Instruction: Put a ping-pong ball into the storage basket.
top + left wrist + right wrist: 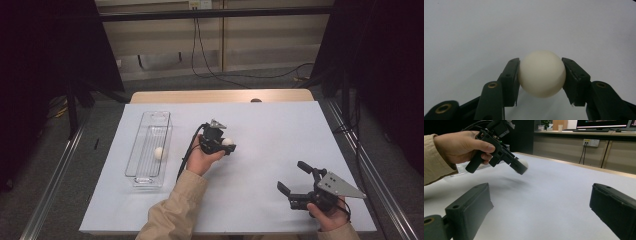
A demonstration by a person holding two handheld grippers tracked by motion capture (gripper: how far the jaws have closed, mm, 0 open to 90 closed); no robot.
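Two white balls counted: one ball (541, 73) pinched between the pads of the left gripper (226, 145), held above the white sheet (270, 130) near table centre; a second ball (159, 153) lies inside the single clear bin (148, 180) at left. Right gripper (292, 179) sits near the sheet's front right corner, jaws spread, nothing between. Open sheet between the two grippers

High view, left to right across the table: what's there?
Clear bin with a white ball inside → left gripper clamping a second white ball → right gripper, jaws wide open with nothing between them.
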